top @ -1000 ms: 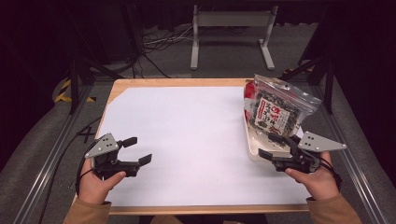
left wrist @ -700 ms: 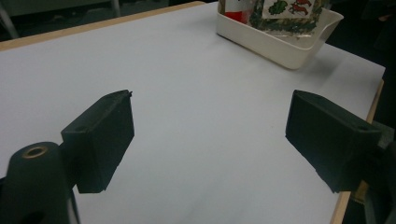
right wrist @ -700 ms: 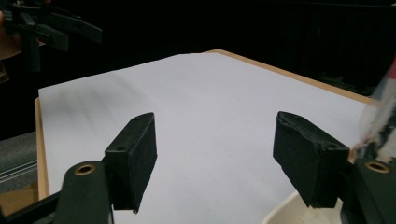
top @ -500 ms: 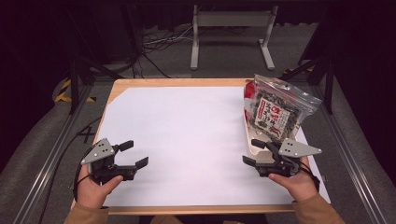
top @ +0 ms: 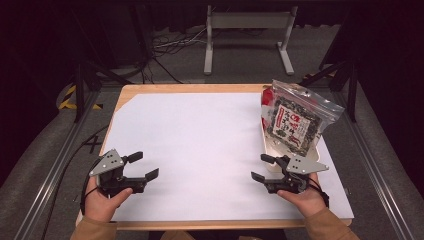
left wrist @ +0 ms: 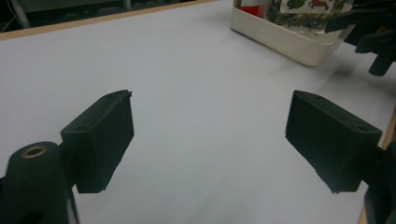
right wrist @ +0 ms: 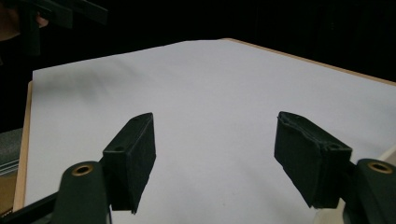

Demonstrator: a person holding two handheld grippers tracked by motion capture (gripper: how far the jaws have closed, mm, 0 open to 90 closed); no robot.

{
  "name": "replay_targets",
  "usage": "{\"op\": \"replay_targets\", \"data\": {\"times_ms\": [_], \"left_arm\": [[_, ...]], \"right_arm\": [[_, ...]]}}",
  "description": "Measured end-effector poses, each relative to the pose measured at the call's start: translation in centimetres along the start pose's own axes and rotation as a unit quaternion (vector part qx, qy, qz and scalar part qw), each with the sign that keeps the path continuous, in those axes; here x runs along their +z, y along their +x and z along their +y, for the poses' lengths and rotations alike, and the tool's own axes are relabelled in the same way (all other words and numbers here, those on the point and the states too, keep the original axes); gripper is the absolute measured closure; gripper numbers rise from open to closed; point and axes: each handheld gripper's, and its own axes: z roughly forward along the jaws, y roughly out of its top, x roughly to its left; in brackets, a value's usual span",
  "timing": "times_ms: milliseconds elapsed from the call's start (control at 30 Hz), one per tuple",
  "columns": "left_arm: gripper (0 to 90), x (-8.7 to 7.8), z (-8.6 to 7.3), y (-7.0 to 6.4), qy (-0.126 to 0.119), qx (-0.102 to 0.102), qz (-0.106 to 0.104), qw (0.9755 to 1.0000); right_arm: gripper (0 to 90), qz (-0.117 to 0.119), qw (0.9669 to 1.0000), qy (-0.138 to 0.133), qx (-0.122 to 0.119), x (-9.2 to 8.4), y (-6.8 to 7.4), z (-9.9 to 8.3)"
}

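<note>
While both hand-held grippers are hovering low over the near edge of the tabletop, nothing is being carried, so the work looks to be at its opening step: getting set to reach for the packet. The left hand-held gripper is standing with its jaws wide apart and only the white sheet between them, as the left gripper view shows. The right hand-held gripper is likewise spread wide and empty, pointing inward across the sheet, just beside the near end of the tray.

That clear packet of dark flakes with a red label is leaning upright in the cream tray at the right side of the tabletop, its top tilting toward the far right corner. In the left gripper view the tray wall is sitting at the far right, with the packet rising behind it.

By my judgement the next move is calling for the right hand-held gripper to turn toward the tray and come at the packet's upper edge, since the lower part is sitting behind the tray wall.

Open room is lying across the whole middle and left of the sheet. The tighter spots are the right edge of the tabletop close beside the tray, and the near edge under both hands.
</note>
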Motion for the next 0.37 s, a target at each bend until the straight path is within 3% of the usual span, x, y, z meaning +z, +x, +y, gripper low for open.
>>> {"op": "replay_targets", "data": {"times_ms": [100,367], "left_arm": [[16.0,0.49,-0.52,0.19,0.007,0.001,0.002,1.0],[16.0,0.81,-0.81,0.13,0.01,-0.001,-0.006,0.9999]], "right_arm": [[29.1,0.002,0.9999,0.006,-0.01,0.27,0.14,-0.07],[29.1,0.0,1.0,0.006,-0.008,0.16,0.11,0.04]]}}
